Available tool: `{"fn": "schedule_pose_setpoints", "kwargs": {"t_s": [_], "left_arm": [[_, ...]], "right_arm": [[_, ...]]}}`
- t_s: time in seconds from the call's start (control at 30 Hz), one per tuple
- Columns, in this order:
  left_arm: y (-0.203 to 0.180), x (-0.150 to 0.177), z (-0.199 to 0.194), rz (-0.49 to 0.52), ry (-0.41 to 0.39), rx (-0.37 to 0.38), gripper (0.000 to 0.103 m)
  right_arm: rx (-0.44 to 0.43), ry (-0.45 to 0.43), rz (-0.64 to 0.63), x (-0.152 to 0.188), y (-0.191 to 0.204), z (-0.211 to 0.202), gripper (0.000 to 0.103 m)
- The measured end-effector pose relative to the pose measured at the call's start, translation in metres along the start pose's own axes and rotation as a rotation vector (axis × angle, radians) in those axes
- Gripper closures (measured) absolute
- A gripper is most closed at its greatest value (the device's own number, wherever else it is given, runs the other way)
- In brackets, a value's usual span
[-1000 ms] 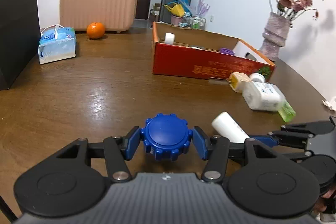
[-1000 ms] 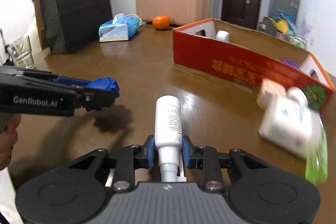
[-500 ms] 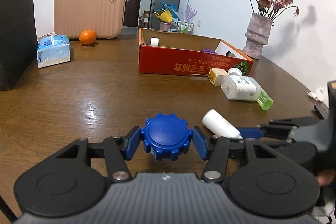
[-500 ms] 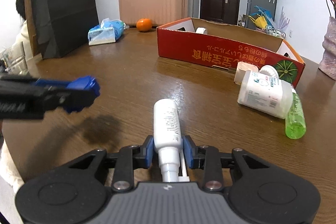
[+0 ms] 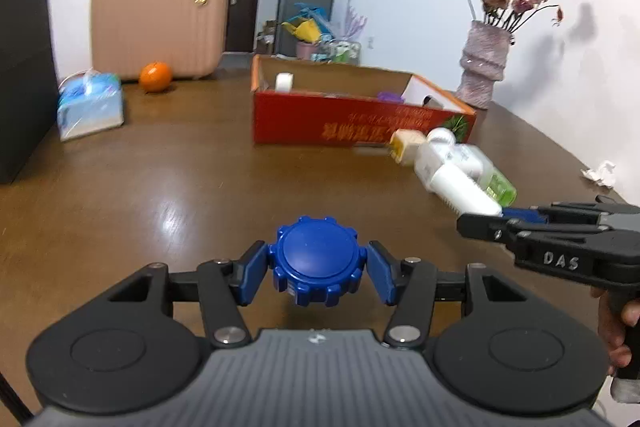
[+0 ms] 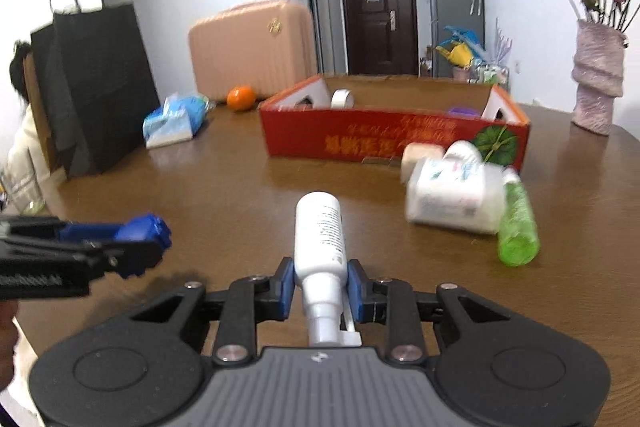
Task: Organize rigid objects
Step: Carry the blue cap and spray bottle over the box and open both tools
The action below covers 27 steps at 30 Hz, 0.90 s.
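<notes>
Two hand-held grippers are each loaded and raised clear of the counter (image 6: 224, 183), and both face the red cardboard box (image 6: 394, 139), which lies ahead across the wood. Left hand-held gripper (image 5: 316, 263): its blue pads are clamped on either side of a blue ridged cap (image 5: 316, 259), held flat side up. Right hand-held gripper (image 6: 320, 285): its jaws are closing on the neck end of a white spray bottle (image 6: 319, 235), which sits between the pads with its long axis running straight forward, base towards the box and nozzle back towards the hand. The box stands with its long printed side facing both cameras and its top open; a white tape roll (image 6: 342, 99) and a purple item (image 6: 464, 113) already lie inside. In the right wrist view the box is ahead and slightly right; in the left wrist view it is ahead and right of centre. Judgement: the right hand-held gripper appears nearer to the box. A white jar (image 6: 452, 197), a green bottle (image 6: 518, 227) and a beige block (image 6: 420, 157) lie on the counter just in front of the box's right end, so the freer approach looks to be over its left half.
</notes>
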<state>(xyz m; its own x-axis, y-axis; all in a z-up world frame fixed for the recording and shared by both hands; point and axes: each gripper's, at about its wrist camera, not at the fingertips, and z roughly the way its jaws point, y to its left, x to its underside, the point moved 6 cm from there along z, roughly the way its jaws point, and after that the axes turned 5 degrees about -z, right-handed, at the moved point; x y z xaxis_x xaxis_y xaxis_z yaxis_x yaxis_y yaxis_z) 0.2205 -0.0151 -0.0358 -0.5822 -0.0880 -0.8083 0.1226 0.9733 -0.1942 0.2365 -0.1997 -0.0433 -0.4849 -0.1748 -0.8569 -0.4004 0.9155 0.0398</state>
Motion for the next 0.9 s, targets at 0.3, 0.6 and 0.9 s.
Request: {"fn": "schedule_pose_setpoints", "kwargs": {"t_s": [0.3,0.6,0.9], "left_arm": [[-0.014,-0.099,0.040,0.072,-0.097,0.053,0.048],[-0.006,-0.199,0.142,0.040,-0.049,0.081,0.048],[0.005,-0.241,0.288,-0.067,0.172,0.037,0.048]], "right_arm": [[0.003,-0.117,-0.038,-0.087,-0.046,0.013,0.076],[0.005,-0.108,-0.059,-0.194,-0.114,0.097,0.076],[0.026,0.141,-0.048,-0.210,-0.157,0.239,0.076]]}}
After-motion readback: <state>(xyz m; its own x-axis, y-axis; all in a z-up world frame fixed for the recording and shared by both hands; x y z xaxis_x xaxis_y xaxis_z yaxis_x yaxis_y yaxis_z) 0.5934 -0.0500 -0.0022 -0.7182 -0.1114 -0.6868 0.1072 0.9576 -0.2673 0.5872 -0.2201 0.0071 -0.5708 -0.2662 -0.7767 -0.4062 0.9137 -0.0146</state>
